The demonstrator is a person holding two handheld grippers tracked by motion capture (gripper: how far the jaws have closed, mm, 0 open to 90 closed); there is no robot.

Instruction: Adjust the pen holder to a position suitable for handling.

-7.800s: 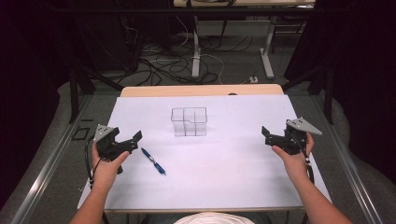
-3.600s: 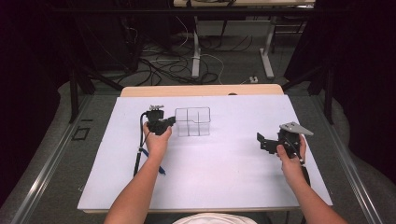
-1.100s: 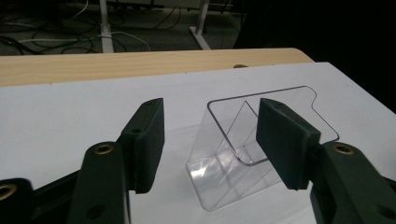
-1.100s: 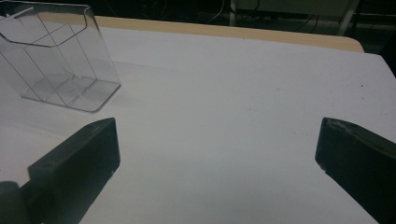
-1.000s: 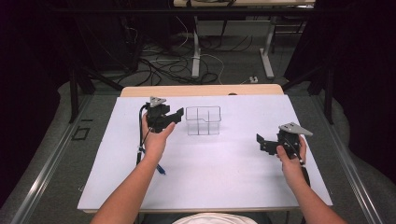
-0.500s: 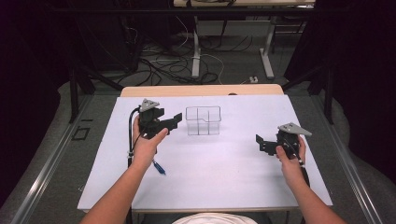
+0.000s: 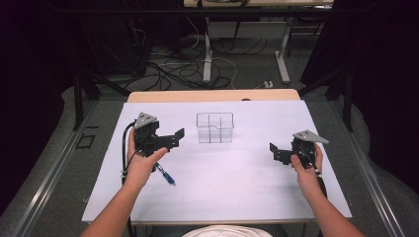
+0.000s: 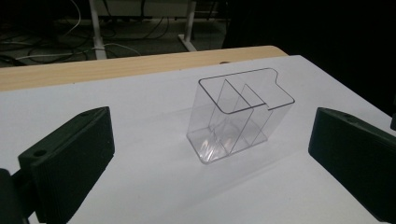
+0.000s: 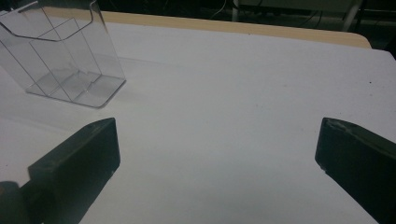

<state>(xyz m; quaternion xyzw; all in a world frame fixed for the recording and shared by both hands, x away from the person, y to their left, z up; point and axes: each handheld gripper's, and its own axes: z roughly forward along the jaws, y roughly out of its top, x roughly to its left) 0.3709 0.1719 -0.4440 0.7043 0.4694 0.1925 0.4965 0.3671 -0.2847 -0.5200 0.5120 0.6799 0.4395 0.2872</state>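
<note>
While we read no writing anywhere, our left gripper (image 7: 170,139) and right gripper (image 7: 277,153) hold fingers spread, empty, flanking the organizer (image 7: 215,127) near the surface's (image 7: 237,192) far edge.

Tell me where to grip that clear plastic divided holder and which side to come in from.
Probably best: clamp one upright outer wall of the clear plastic divided holder near its open top rim, one jaw outside and one inside a compartment, coming down from above. It stands upright on the white table, open-topped, with thin inner dividers. The left gripper, jaws open, is nearest, on its left side.
</note>
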